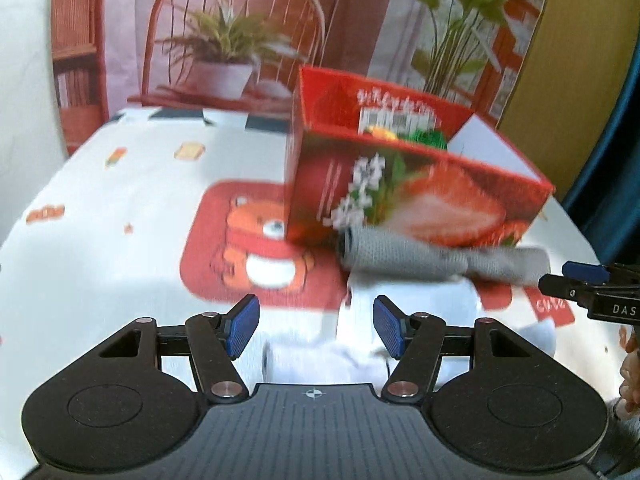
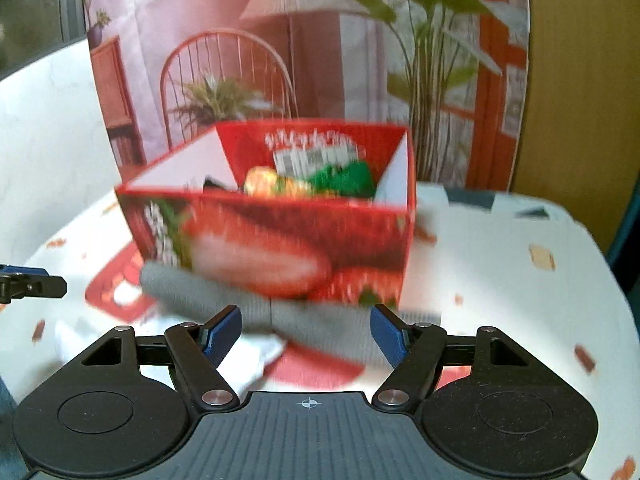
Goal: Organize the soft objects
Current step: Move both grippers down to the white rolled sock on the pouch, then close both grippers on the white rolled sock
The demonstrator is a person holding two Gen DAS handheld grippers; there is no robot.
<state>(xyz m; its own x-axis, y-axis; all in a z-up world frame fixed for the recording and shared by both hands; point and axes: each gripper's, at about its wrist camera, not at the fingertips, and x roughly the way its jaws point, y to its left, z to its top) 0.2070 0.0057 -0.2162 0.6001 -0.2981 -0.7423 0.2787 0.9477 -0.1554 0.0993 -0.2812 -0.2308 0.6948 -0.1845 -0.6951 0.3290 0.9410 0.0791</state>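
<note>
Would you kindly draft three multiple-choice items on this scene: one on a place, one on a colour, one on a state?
1. Where does the grey sock lie?
A. inside the box
B. on the table against the red box's front
C. in the tongs

2. What colour are the pads of the left tongs?
A. blue
B. yellow
C. white

3. How do the right tongs stand?
A. shut on the sock
B. shut on nothing
C. open

Answers: 1 B, it rests along the foot of the red box; 2 A, both pads show blue; 3 C, a wide gap shows between the fingers.
</note>
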